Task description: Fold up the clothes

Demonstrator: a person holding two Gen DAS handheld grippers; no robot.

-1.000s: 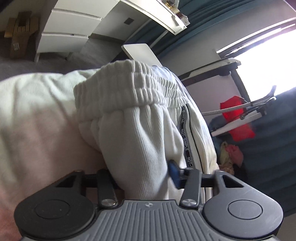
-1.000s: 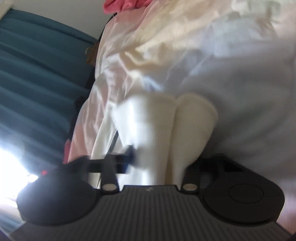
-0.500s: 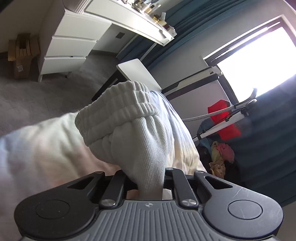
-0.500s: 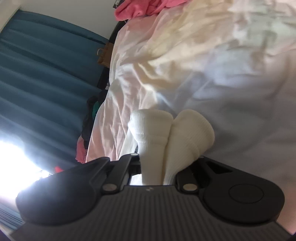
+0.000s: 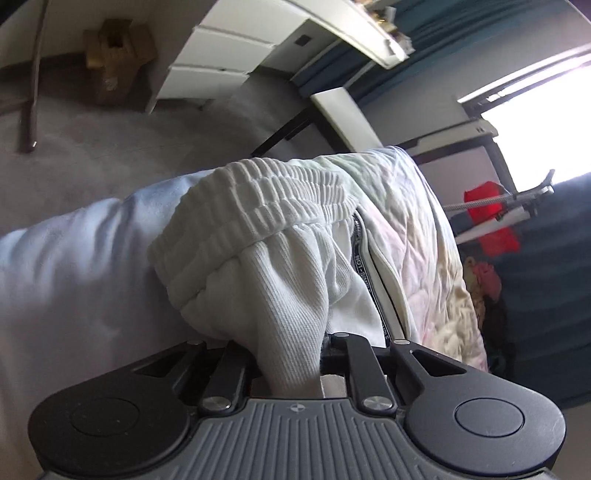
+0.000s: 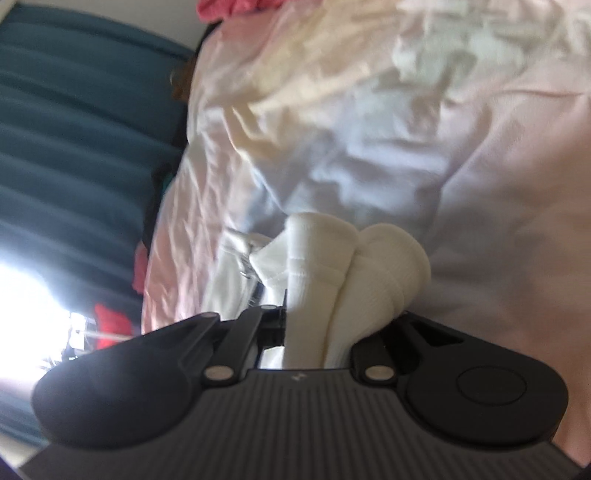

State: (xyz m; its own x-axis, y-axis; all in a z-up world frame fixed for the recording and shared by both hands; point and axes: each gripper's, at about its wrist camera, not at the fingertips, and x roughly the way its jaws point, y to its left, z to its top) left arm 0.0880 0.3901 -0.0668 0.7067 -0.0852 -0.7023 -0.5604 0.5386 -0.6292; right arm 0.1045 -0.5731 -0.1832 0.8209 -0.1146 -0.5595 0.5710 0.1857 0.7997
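Over the pale bed cover (image 5: 62,266) I have both grippers, left (image 5: 291,354) and right (image 6: 317,332), clamped tight on white ribbed trousers (image 5: 273,258), waistband and cuffs, probably so they hang taut for folding.

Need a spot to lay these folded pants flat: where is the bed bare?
Bare quilt lies beyond the cuffs in the right wrist view. Crowded at the pink clothes at its far edge, and under the waistband.
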